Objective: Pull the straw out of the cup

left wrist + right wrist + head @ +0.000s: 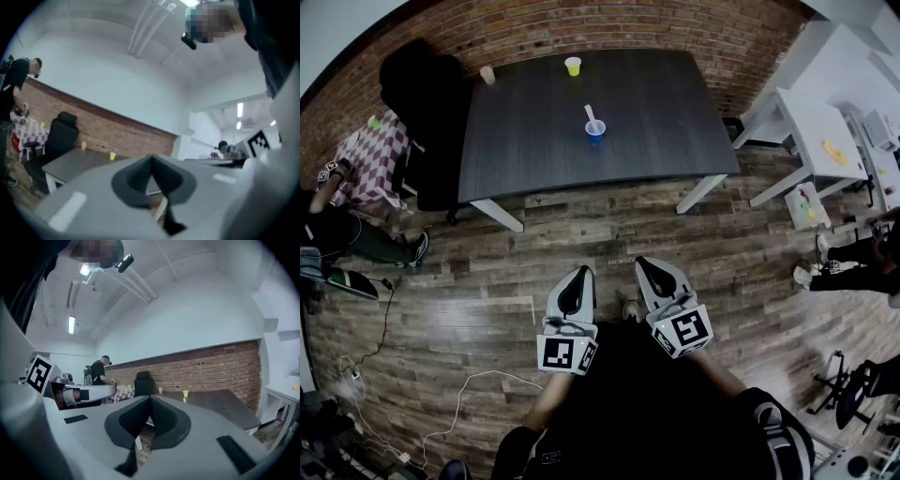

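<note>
The blue cup (595, 131) is set on the dark table (656, 103) with the white straw (590, 114) leaning out of it, well apart from both tools; the task is judged not yet begun. The left gripper (578, 274) and right gripper (647, 265) are held low over the wooden floor (487, 281), jaws pressed together on nothing, presumably because the table is out of reach.

Bright even ceiling light, strong fisheye distortion, blurred foreground.

Straw (591, 116) in blue cup (595, 130) tiny, detail unreadable; person (356, 239) at left edge cropped.
</note>
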Demonstrator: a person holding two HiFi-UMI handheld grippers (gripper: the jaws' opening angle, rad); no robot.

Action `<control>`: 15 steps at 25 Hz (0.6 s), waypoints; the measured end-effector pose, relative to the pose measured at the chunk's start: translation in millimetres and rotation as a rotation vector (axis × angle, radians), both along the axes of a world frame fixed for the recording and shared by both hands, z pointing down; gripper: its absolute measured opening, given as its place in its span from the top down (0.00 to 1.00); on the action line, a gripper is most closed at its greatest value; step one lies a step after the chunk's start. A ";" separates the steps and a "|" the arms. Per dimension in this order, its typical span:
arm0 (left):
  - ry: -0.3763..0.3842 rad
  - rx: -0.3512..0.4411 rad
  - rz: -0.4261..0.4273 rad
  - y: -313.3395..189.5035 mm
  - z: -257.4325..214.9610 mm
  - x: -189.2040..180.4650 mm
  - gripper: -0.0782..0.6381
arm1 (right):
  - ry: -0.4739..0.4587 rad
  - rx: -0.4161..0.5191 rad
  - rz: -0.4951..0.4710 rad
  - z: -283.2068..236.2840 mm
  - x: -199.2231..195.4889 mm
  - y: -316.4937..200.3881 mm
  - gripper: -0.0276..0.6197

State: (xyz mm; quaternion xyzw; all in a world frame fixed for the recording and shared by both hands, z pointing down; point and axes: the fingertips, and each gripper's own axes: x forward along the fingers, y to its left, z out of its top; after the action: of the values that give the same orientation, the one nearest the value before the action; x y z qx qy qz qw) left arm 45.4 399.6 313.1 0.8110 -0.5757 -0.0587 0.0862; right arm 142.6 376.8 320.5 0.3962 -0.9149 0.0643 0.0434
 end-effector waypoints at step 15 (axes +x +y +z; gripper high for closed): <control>0.010 -0.007 -0.012 2.5 3.8 -1.3 0.88 | 0.002 0.008 0.046 0.9 12.6 -4.9 0.95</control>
State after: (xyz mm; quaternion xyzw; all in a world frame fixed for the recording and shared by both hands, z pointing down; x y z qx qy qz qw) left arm 44.0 402.1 316.9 0.8070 -0.5801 -0.0614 0.0917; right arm 155.2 371.9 321.4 0.4174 -0.9057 0.0614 0.0414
